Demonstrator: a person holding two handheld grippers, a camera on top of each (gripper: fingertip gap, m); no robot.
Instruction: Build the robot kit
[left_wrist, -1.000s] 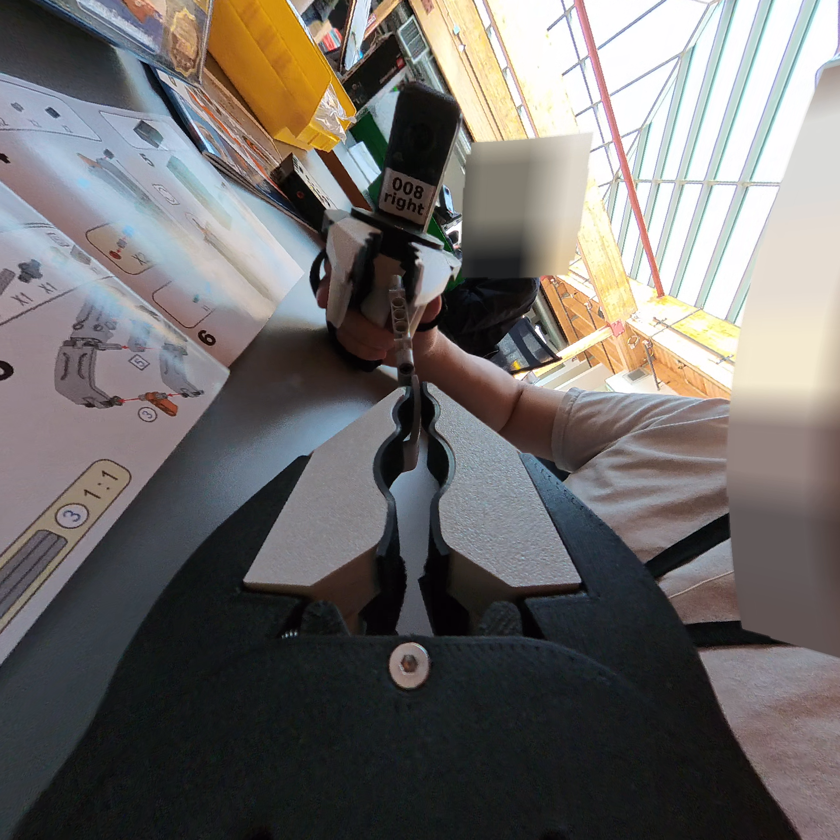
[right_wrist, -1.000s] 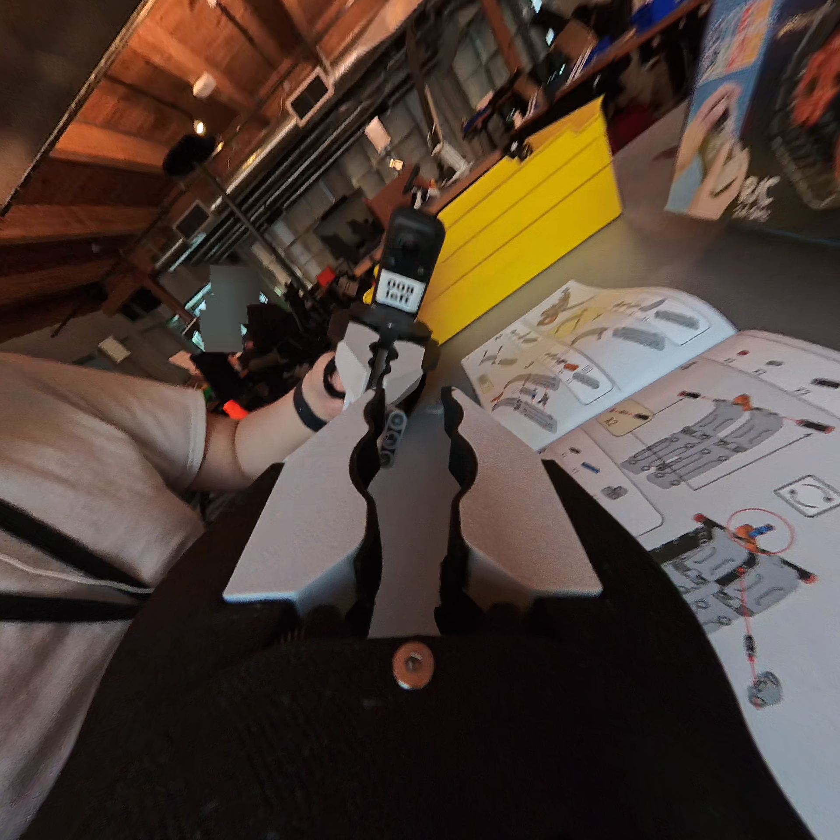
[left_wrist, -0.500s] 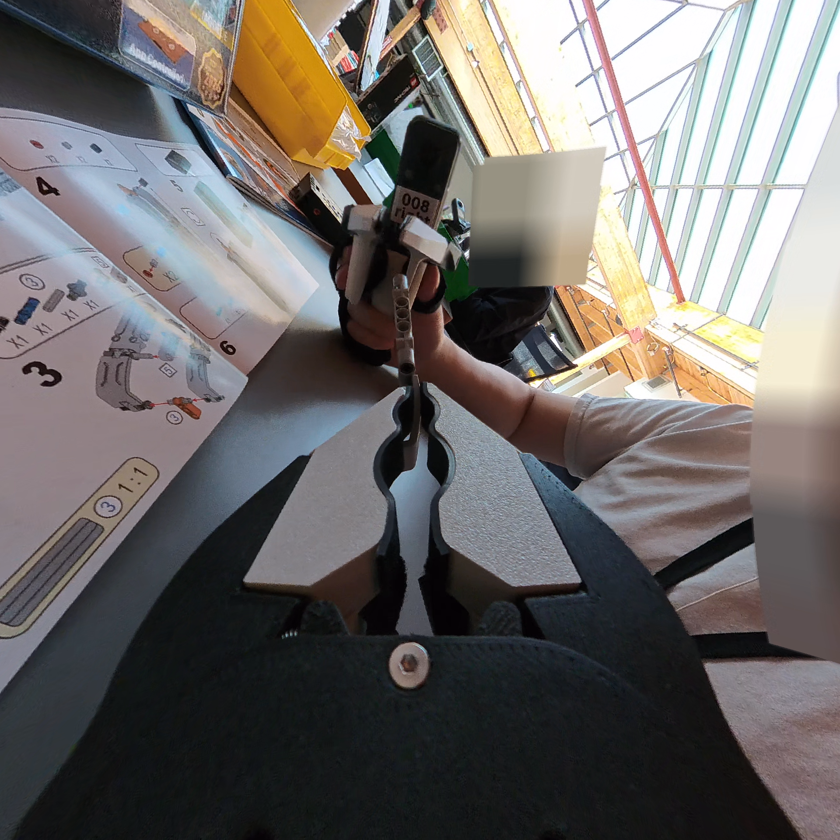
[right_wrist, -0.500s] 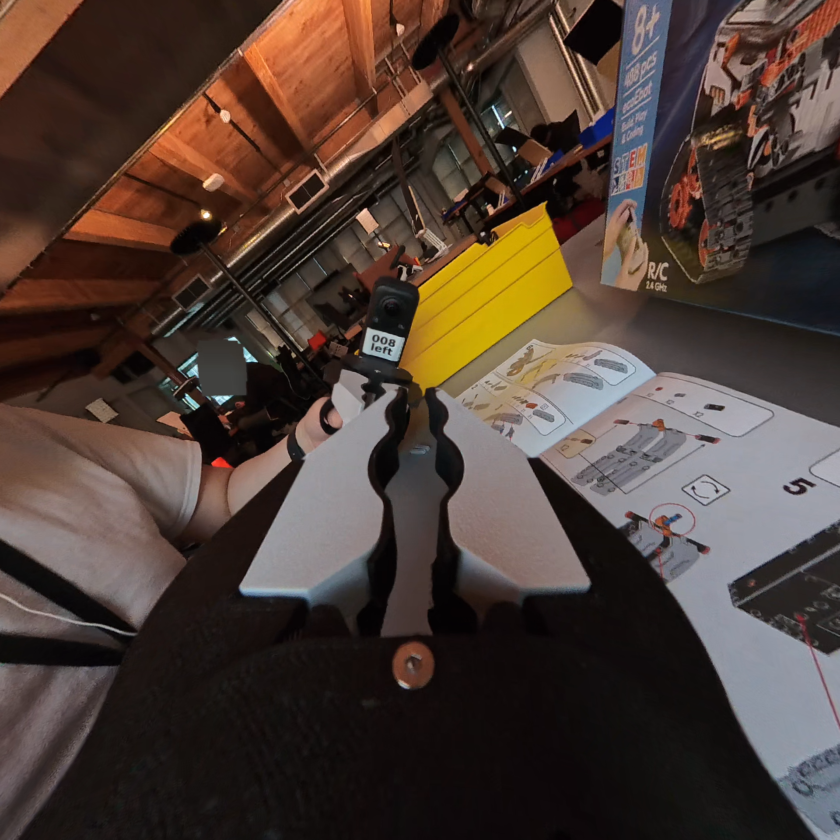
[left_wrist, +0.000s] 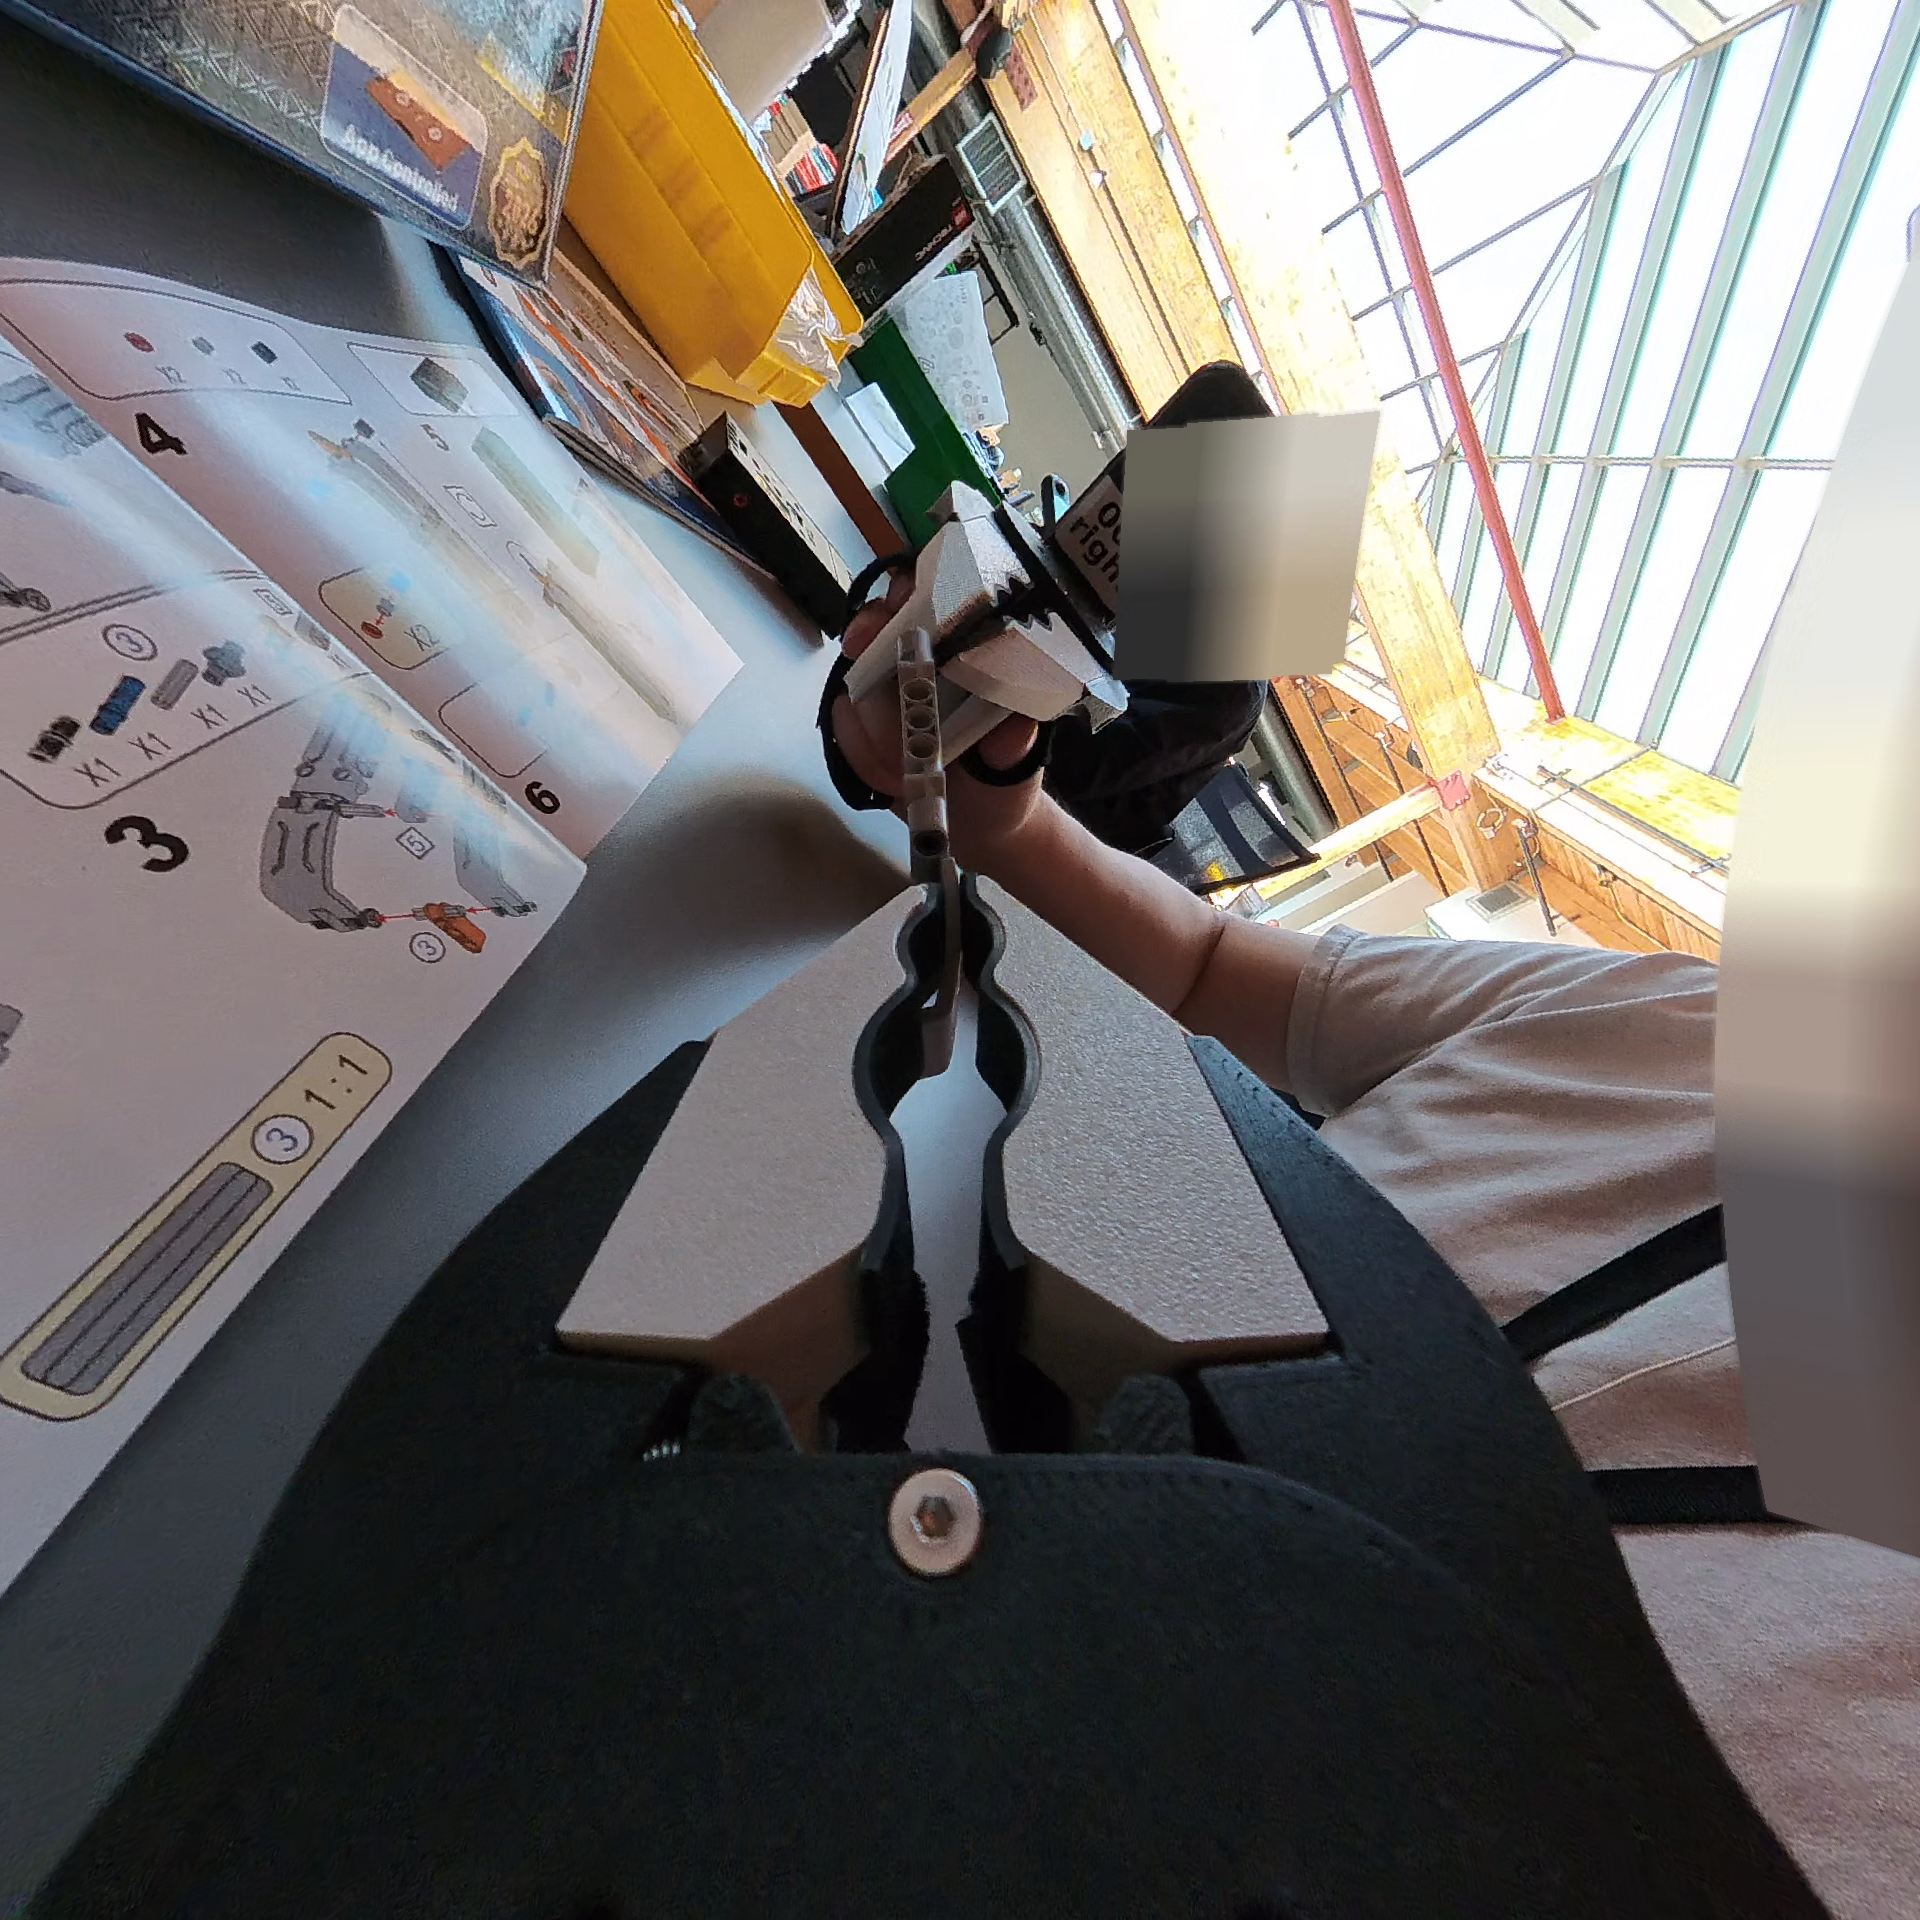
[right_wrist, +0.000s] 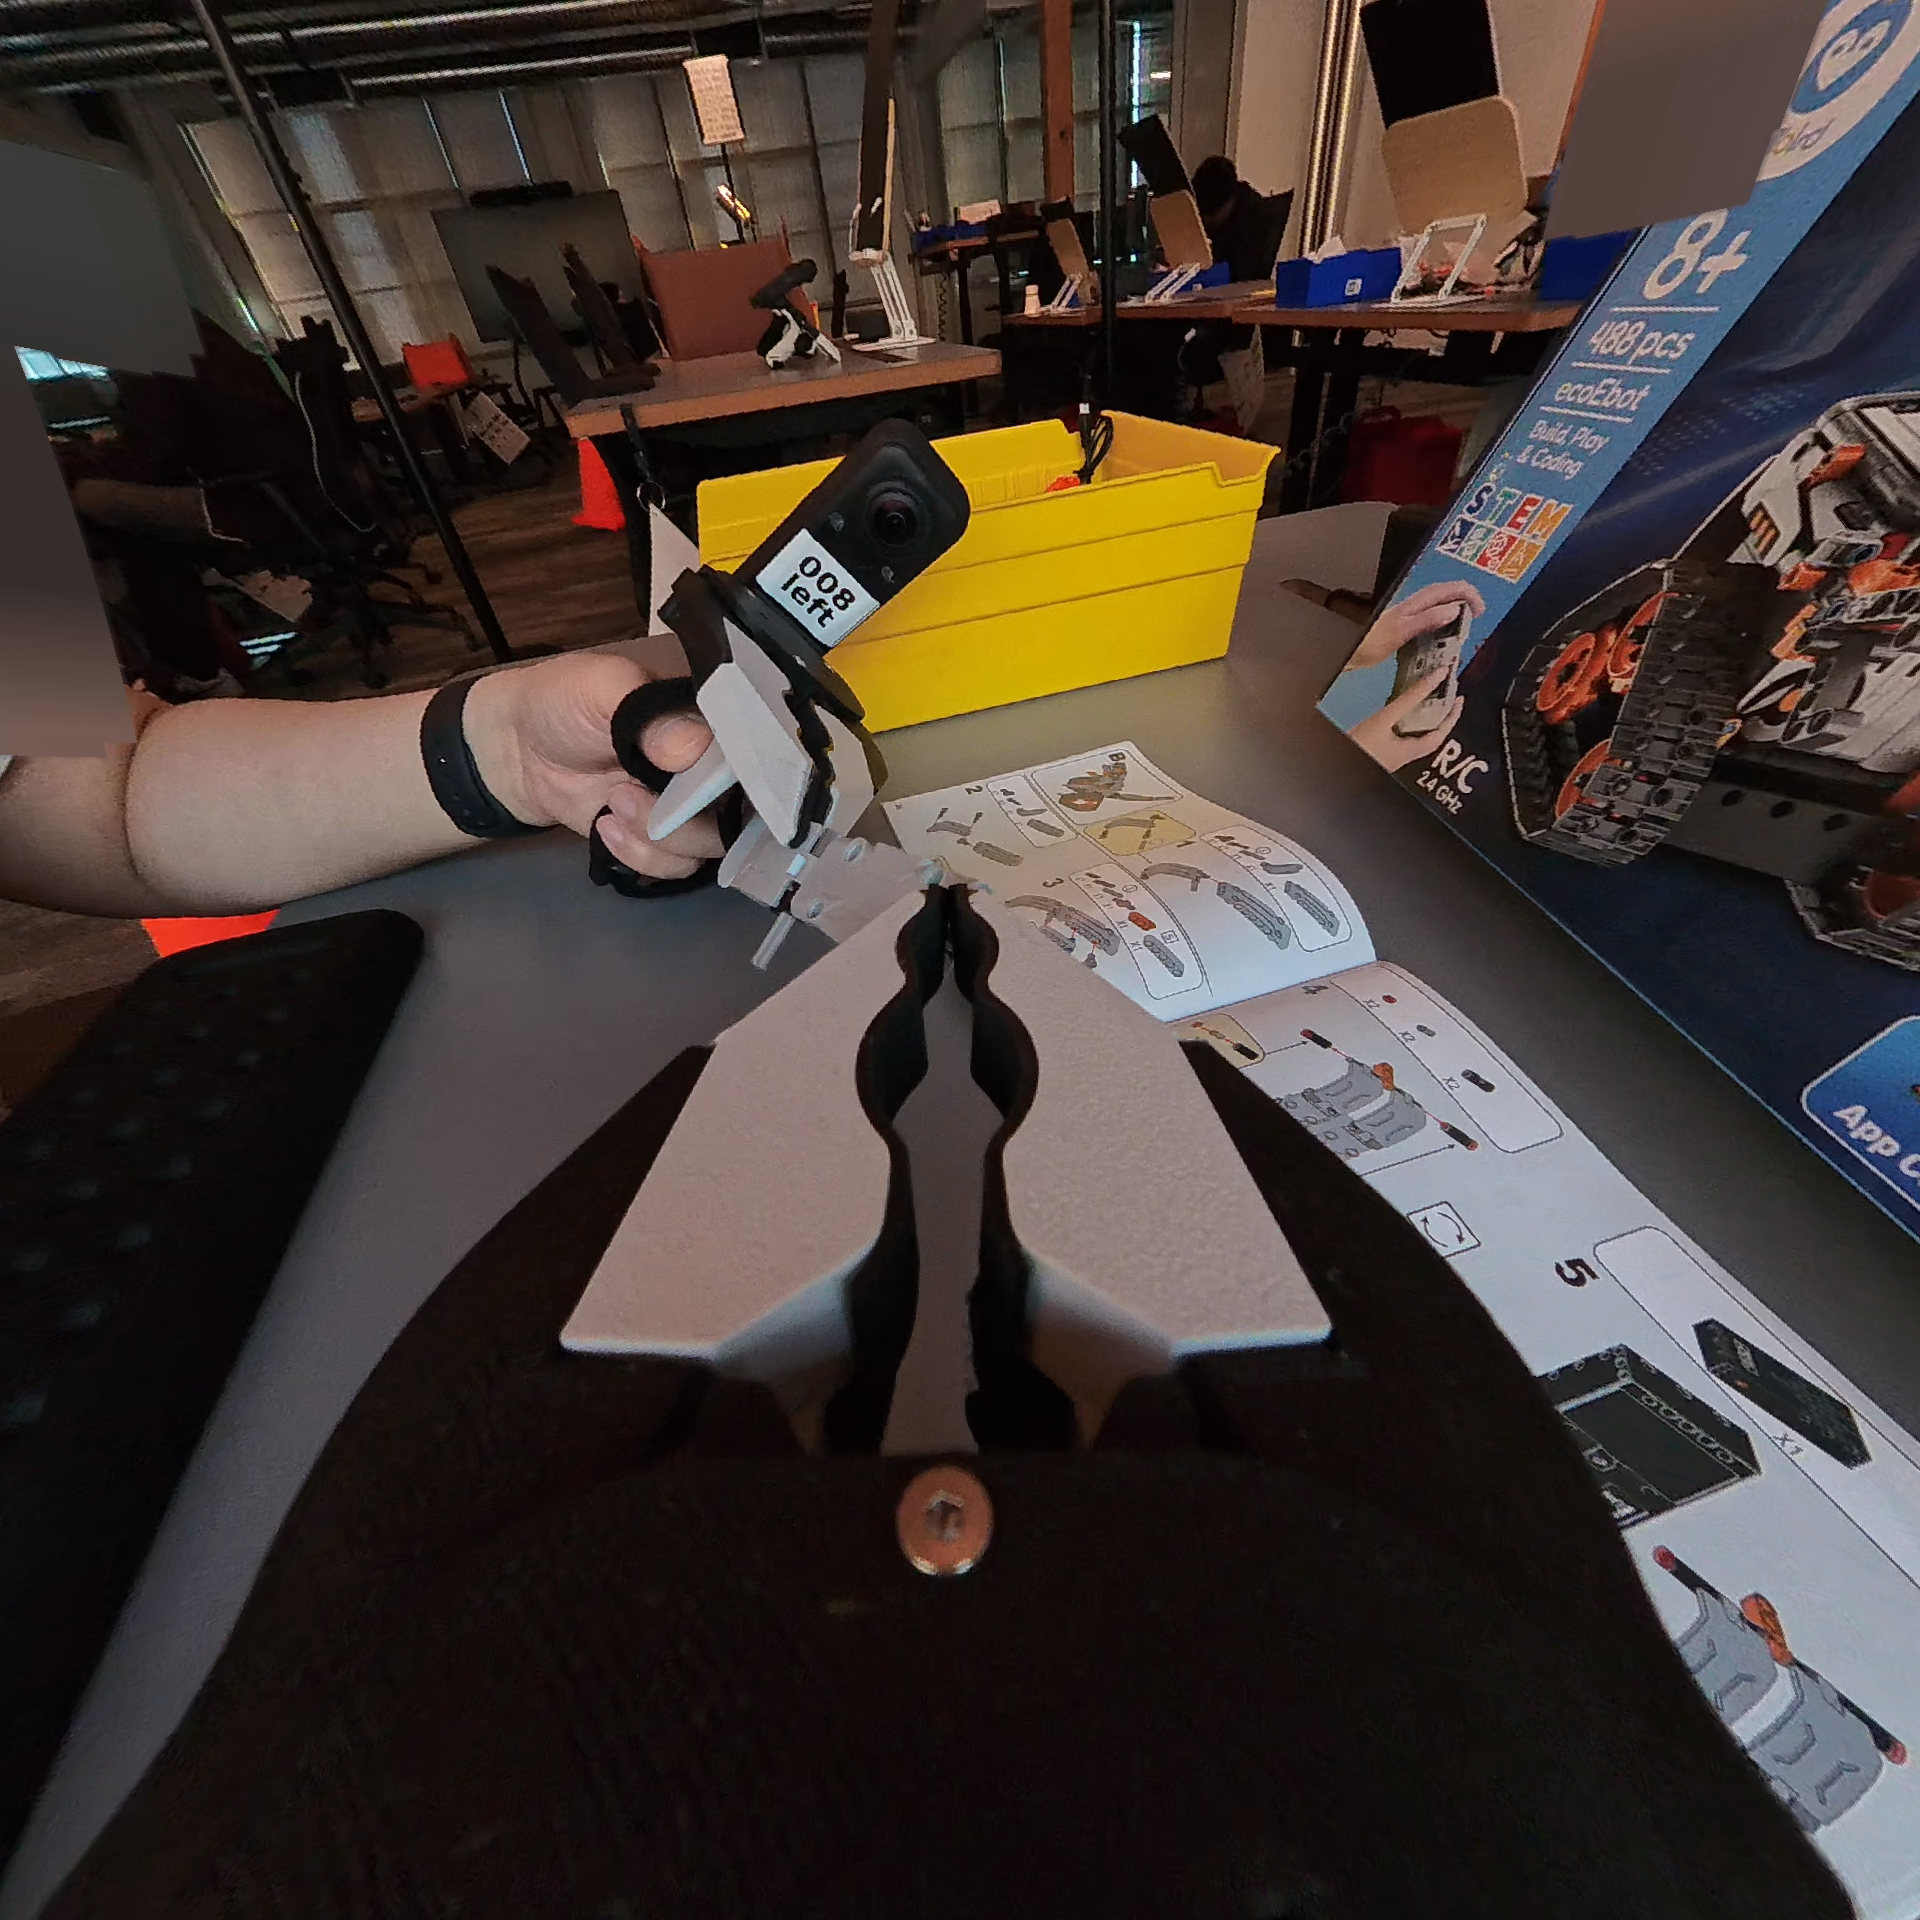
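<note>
My left gripper (left_wrist: 943, 914) is shut on one end of a grey beam with holes (left_wrist: 921, 727) and holds it above the grey table (left_wrist: 665, 935). The beam reaches toward my right gripper (left_wrist: 883, 675), which a hand holds farther off. In the right wrist view my right gripper (right_wrist: 947, 902) has its jaws closed, with the tips at the beam's free end (right_wrist: 862, 883). I cannot tell whether they pinch anything. The left gripper (right_wrist: 774, 842) shows there, tilted down, with a short pin sticking out below the beam.
An open instruction booklet (right_wrist: 1226, 935) (left_wrist: 312, 644) lies on the table. A yellow bin (right_wrist: 1039, 582) stands behind it and a big blue toy box (right_wrist: 1662, 675) at the right. A black perforated mat (right_wrist: 156, 1143) lies at the left. A small black box (left_wrist: 769, 509) sits beyond the booklet. About 6 cm separates my left fingertips from my right.
My right gripper's jaws have gone from open around the beam to closed at its end, and it has swung level. My left gripper has kept hold of the beam.
</note>
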